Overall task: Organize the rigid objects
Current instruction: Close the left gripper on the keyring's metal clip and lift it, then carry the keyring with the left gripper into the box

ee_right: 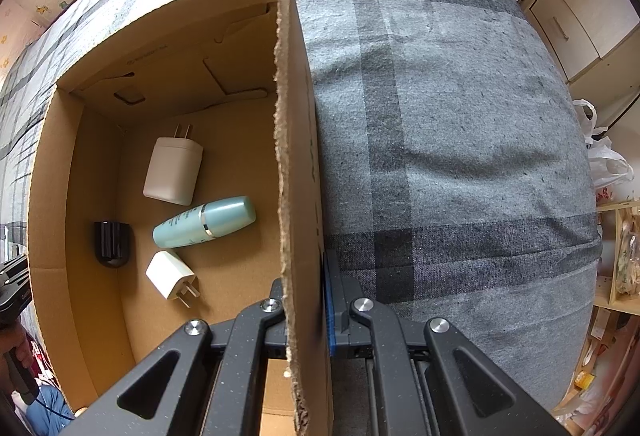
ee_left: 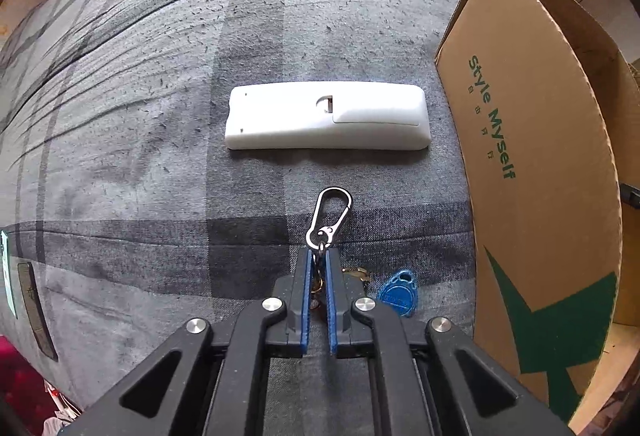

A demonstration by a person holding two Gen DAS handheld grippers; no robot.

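Left claw was clamped on keys just above bed; right claw pinched box wall. Next I needed transfer into box; remote remained.

Open bedspread across upper left of left view; white remote lying mid-frame, cardboard box wall blocking the right edge.

Both wrist cameras look straight down, close over the grey plaid bedspread: the left view beside the brown cardboard box, the right directly above its wall, sharing box and bedspread.
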